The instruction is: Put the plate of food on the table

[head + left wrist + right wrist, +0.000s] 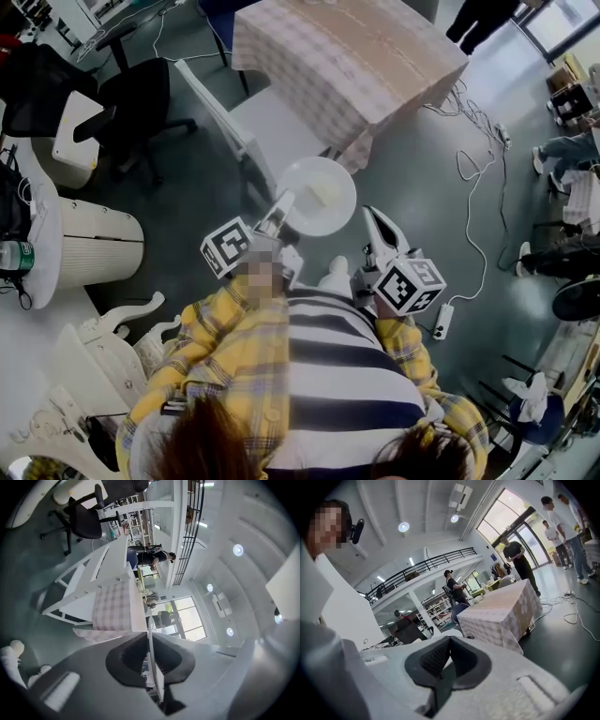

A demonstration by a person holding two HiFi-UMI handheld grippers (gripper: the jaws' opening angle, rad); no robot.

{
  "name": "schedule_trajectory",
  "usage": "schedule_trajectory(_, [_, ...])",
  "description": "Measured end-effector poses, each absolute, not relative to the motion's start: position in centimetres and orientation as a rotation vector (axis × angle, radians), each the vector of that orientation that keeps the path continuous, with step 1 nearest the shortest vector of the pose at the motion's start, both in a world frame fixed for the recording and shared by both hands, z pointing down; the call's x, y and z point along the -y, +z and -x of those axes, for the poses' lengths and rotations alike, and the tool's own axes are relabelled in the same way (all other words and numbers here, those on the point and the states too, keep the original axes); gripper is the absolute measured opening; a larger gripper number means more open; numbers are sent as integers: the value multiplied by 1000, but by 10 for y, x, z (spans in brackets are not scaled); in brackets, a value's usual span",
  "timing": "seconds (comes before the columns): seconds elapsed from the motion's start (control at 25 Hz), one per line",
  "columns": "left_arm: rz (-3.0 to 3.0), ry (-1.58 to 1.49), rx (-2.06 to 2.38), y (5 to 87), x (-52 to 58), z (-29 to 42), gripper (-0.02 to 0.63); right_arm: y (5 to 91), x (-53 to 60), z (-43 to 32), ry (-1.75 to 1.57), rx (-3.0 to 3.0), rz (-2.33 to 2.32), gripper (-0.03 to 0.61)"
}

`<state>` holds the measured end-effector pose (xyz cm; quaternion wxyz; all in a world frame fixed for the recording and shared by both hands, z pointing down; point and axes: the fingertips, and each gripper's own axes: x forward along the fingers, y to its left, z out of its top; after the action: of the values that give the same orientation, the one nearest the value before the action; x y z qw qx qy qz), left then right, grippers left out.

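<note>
1. Nearest to me, short of the table, I am holding the left gripper. Its jaws are clamping the near rim of the plate, which is showing edge-on between the pads in the left gripper view.
2. To the right of the plate, and equally short of the table, I am holding the right gripper. Its jaws are resting together with nothing between them.
3. The plate is hanging level above the grey floor, just short of the table's near corner and not touching the table. A pale patch of food is lying near its middle.
4. A white chair is standing against the table's near-left side, just beyond the plate.
5. The table is wearing a checked cloth that is draping down its sides.
6. Beyond the table's far side, people are standing near tall windows.
</note>
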<state>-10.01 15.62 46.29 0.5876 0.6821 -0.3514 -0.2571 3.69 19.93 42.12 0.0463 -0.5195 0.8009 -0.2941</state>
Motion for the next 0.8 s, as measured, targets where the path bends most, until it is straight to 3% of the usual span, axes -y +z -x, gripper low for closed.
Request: schedule_trajectory(0.8, [-1579,-583,809,474,-134,104,6,435,-186,-41,-963,-2419,1670,-2])
